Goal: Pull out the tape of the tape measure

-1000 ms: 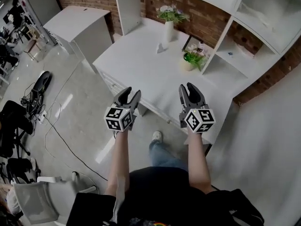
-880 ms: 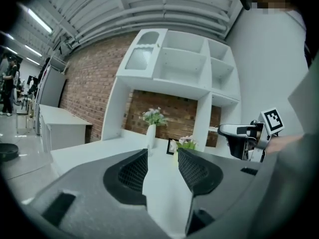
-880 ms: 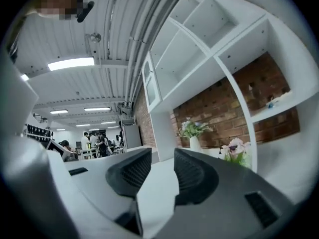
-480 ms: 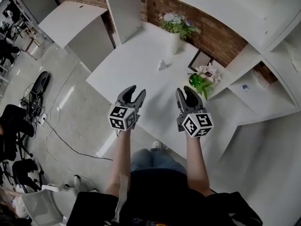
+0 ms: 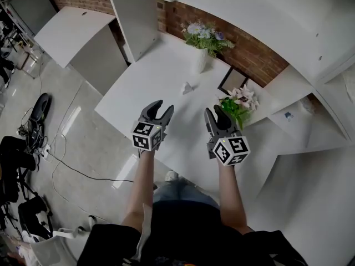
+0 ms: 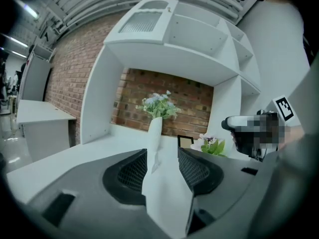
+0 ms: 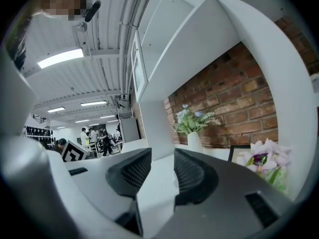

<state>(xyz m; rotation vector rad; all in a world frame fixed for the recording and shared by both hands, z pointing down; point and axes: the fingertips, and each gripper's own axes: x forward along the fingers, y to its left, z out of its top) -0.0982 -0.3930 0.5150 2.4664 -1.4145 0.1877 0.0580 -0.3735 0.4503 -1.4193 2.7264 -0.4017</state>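
Observation:
I see no tape measure in any view. My left gripper [image 5: 158, 109] and right gripper [image 5: 219, 114] are held side by side above the near part of a white desk [image 5: 138, 90], both open with nothing between the jaws. In the left gripper view the left gripper [image 6: 163, 157] looks along the desk at a white vase [image 6: 154, 130], with the right gripper [image 6: 251, 133] at the right edge. The right gripper view has the right gripper [image 7: 163, 159] facing the same vase [image 7: 194, 141]. A small pale object [image 5: 187, 87] lies on the desk ahead of the left gripper.
On the desk stand a white vase of flowers [image 5: 201, 59], a dark photo frame [image 5: 231, 82] and a pink-flowered plant [image 5: 236, 105]. White shelving [image 5: 310, 115] rises at the right against a brick wall. A second white table [image 5: 69, 26], chairs and cables are at the left.
The head view has swung over the desk, so the vase and plant now sit closer above the grippers. Both grippers stay raised, open and level with each other.

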